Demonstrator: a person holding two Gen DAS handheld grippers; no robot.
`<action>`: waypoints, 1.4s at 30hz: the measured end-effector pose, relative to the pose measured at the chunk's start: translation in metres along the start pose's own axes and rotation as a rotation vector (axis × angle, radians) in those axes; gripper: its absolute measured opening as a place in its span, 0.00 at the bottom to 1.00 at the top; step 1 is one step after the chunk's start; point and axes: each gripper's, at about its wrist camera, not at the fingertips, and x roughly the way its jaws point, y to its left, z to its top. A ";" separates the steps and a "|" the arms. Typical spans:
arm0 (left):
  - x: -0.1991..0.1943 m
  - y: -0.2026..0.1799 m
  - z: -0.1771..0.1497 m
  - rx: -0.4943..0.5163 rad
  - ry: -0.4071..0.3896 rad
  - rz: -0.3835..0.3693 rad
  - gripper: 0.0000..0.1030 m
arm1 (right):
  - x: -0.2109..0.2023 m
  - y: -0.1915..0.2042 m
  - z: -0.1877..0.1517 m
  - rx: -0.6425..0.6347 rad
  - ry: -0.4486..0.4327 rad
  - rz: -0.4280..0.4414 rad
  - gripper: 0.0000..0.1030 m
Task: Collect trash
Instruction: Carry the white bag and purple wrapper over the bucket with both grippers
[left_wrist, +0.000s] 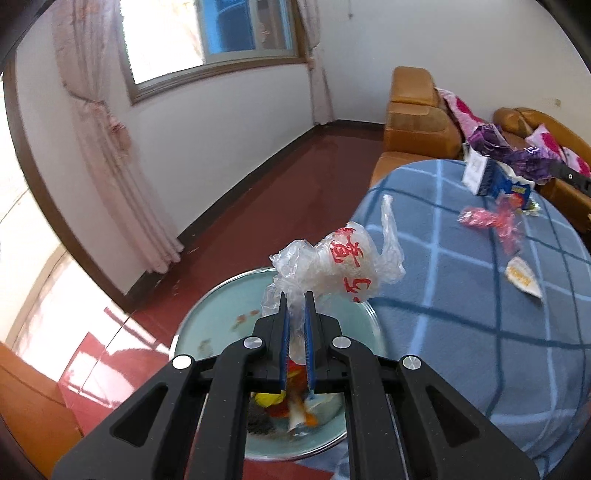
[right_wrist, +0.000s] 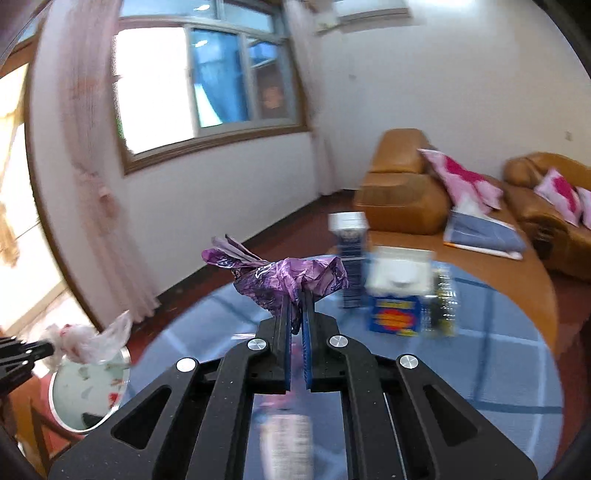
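My left gripper (left_wrist: 296, 295) is shut on a crumpled clear plastic bag (left_wrist: 332, 266) with red print and holds it above a pale green basin (left_wrist: 207, 325) that has scraps of trash in it. In the right wrist view that same bag (right_wrist: 92, 341) hangs over the basin (right_wrist: 66, 402) at the far left. My right gripper (right_wrist: 295, 295) is shut on a crumpled purple wrapper (right_wrist: 288, 277), lifted above the blue checked tablecloth (right_wrist: 480, 369). From the left wrist view the purple wrapper (left_wrist: 506, 147) shows at the table's far side.
On the tablecloth (left_wrist: 461, 350) lie a pink wrapper (left_wrist: 491, 219), a white and yellow scrap (left_wrist: 522, 277) and a blue carton (left_wrist: 506, 186). A blue carton (right_wrist: 397, 295), a tall box (right_wrist: 351, 258) and a clear bottle (right_wrist: 443, 299) stand ahead. An orange sofa (right_wrist: 406, 184) with pink cushions lies beyond.
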 end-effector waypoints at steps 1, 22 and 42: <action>-0.001 0.005 -0.003 -0.003 0.001 0.012 0.07 | 0.005 0.012 -0.001 -0.020 0.011 0.031 0.06; -0.001 0.068 -0.046 -0.034 0.051 0.173 0.07 | 0.049 0.110 -0.031 -0.202 0.106 0.262 0.06; -0.001 0.077 -0.052 -0.058 0.053 0.211 0.07 | 0.055 0.154 -0.043 -0.336 0.123 0.319 0.06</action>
